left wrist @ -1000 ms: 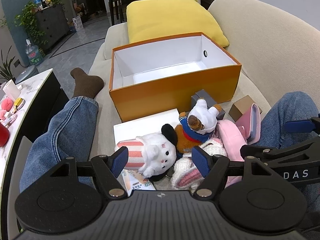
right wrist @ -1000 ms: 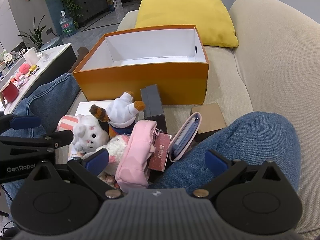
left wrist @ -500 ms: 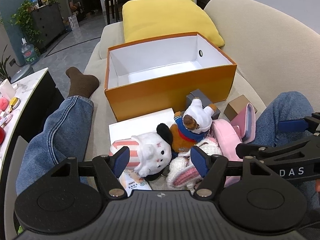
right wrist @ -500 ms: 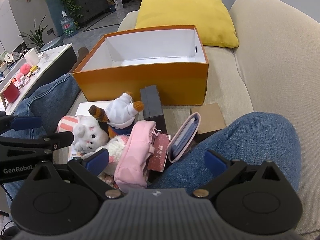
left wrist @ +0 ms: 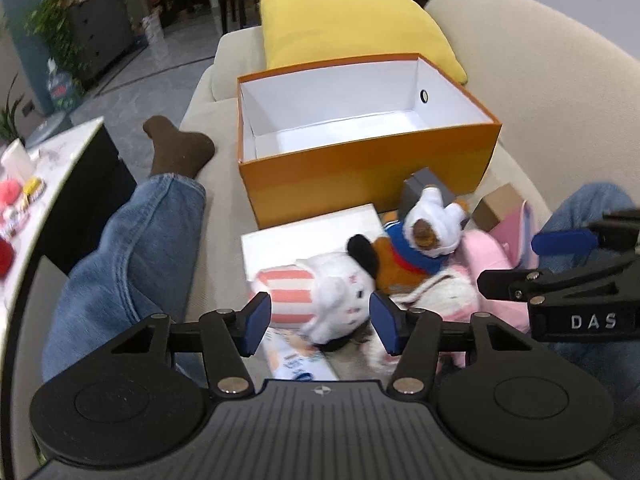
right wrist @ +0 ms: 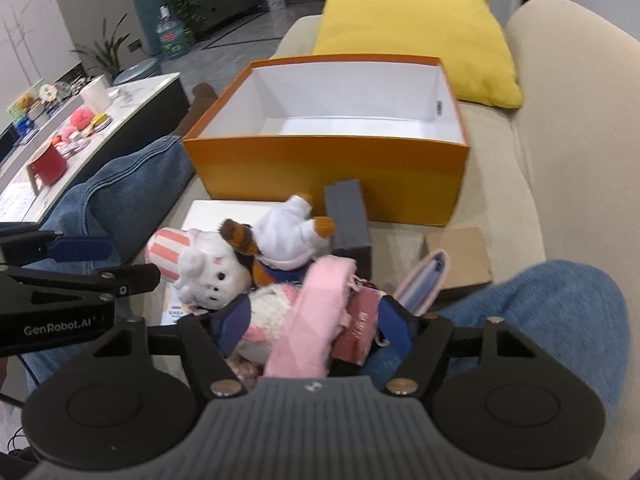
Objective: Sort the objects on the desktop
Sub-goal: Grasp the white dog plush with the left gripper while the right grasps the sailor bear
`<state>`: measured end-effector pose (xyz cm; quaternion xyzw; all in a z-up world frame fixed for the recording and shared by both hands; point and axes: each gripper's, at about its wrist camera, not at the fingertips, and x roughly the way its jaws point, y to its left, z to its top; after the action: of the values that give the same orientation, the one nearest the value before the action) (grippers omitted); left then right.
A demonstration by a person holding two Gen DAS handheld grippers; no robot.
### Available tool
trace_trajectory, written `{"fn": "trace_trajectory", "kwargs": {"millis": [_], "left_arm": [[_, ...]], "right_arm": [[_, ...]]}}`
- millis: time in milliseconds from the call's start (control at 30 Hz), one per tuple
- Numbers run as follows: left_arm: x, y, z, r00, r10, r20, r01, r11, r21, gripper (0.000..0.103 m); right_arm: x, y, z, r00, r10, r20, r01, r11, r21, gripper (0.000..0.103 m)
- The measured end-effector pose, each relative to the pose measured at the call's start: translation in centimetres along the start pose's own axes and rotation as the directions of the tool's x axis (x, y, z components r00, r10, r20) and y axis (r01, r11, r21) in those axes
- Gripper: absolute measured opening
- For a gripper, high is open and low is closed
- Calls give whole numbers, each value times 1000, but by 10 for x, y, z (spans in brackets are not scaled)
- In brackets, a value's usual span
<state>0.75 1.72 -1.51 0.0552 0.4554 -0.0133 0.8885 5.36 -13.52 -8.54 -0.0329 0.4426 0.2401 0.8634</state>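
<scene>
An open orange box (left wrist: 360,176) (right wrist: 320,176) with a white inside stands empty on the beige sofa. In front of it lies a pile of small things. My left gripper (left wrist: 320,326) hovers over a white plush with a striped hat (left wrist: 332,300) (right wrist: 208,264). Its jaws are closing, and the blue pads are still apart from the plush. My right gripper (right wrist: 314,326) straddles a pink pouch (right wrist: 316,320); its jaws are also closing and the pads do not press on it. A brown bear plush in a white hood (left wrist: 424,236) (right wrist: 292,236) lies on top of the pile.
A grey box (right wrist: 348,216), a small cardboard box (right wrist: 460,256), a pink case (right wrist: 424,280), a red tag (right wrist: 360,328) and a flat white box (left wrist: 312,236) lie nearby. A person's jeans-clad legs flank the pile. A yellow cushion (left wrist: 352,24) sits behind the box, and a side table (right wrist: 120,96) stands left.
Both grippers' jaws have narrowed. The left one now frames the white plush more tightly, and the right one frames the pink pouch. Neither hand has shifted much.
</scene>
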Motion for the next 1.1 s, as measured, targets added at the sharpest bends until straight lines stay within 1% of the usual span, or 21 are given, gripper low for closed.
{"fn": "trace_trajectory", "kwargs": {"millis": [67,167,200,267,333,433,500,567,600,700,733,800,833,900,967,1033,1100], "left_arm": [[2,3,2,1000,-9,-4,9,998,55,64],[9,3,4,999,-36,-19,39,987,157,64],[13,2,5,998,-47,-32,53,978,203,64],[20,-2,7,996,-62,-59,77,951,300,64],[27,-5,9,992,-82,-94,112,914,389,64],[38,-6,14,984,-102,-147,162,856,490,64],[45,-5,18,977,-118,-178,198,816,544,65],[53,-3,21,967,-133,-219,240,769,592,65],[59,-3,22,963,-130,-237,253,744,618,65],[75,-5,25,950,-122,-288,293,665,687,65],[80,-5,27,943,-121,-311,314,639,703,66],[90,-7,28,926,-116,-358,353,596,721,66],[95,-8,28,919,-112,-378,369,581,725,66],[105,-10,30,905,-98,-415,394,563,727,67],[113,-10,34,893,-89,-442,413,555,722,67],[122,-7,38,873,-91,-479,443,559,701,67],[128,-3,41,852,-101,-514,473,568,673,68]], "right_arm": [[5,5,4,1000,13,-6,-13,1000,-26,67],[17,11,12,999,0,-37,-3,998,-66,64],[20,11,14,999,7,-54,-11,998,-68,65],[26,13,21,997,11,-78,-19,995,-98,65],[34,15,30,993,-2,-116,-16,989,-149,65],[45,17,45,983,-10,-181,-31,975,-222,65],[54,21,55,975,-21,-220,-42,960,-279,68],[63,26,62,965,-33,-261,-60,938,-341,73],[67,30,65,960,-38,-278,-70,927,-368,73],[80,37,75,939,-54,-339,-110,888,-447,73],[85,40,78,931,-56,-359,-128,874,-470,73],[95,45,85,909,-60,-413,-175,843,-509,73],[98,47,87,898,-61,-436,-196,831,-521,73],[107,51,94,871,-71,-486,-237,806,-543,73],[116,54,98,844,-85,-529,-266,791,-551,73],[124,56,101,818,-94,-567,-292,781,-551,73],[131,57,102,799,-102,-593,-311,774,-552,73]]}}
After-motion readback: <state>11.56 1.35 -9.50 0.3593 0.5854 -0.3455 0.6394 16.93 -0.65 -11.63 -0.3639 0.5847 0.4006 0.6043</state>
